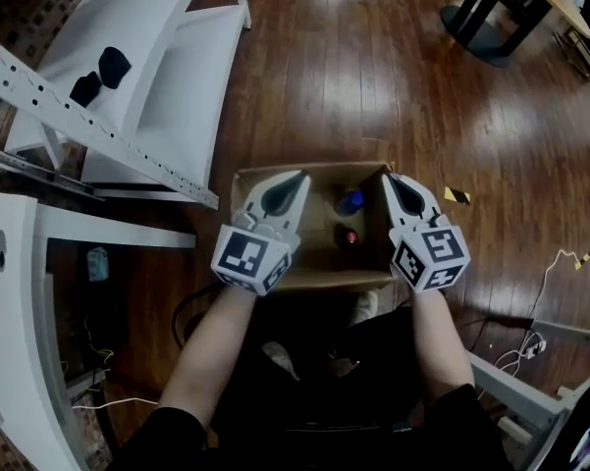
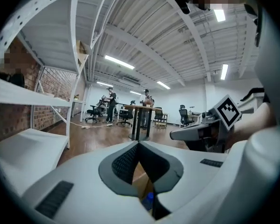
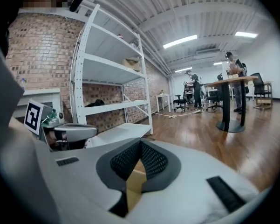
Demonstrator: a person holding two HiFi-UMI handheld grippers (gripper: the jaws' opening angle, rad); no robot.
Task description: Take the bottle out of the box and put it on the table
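Bottle with blue cap (image 1: 350, 203) and bottle with red cap (image 1: 346, 235) stand inside the cardboard box (image 1: 319, 279) on the wood floor (image 1: 373, 67). Left gripper (image 1: 299, 179) and right gripper (image 1: 389, 180) hover above the box's 2 sides, both with jaws pressed together and empty.

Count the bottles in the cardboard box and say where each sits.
2. The blue-capped bottle stands mid-box toward the far wall; the red-capped bottle stands just nearer the person. The left gripper and right gripper cover the box's sides, so others may be hidden.
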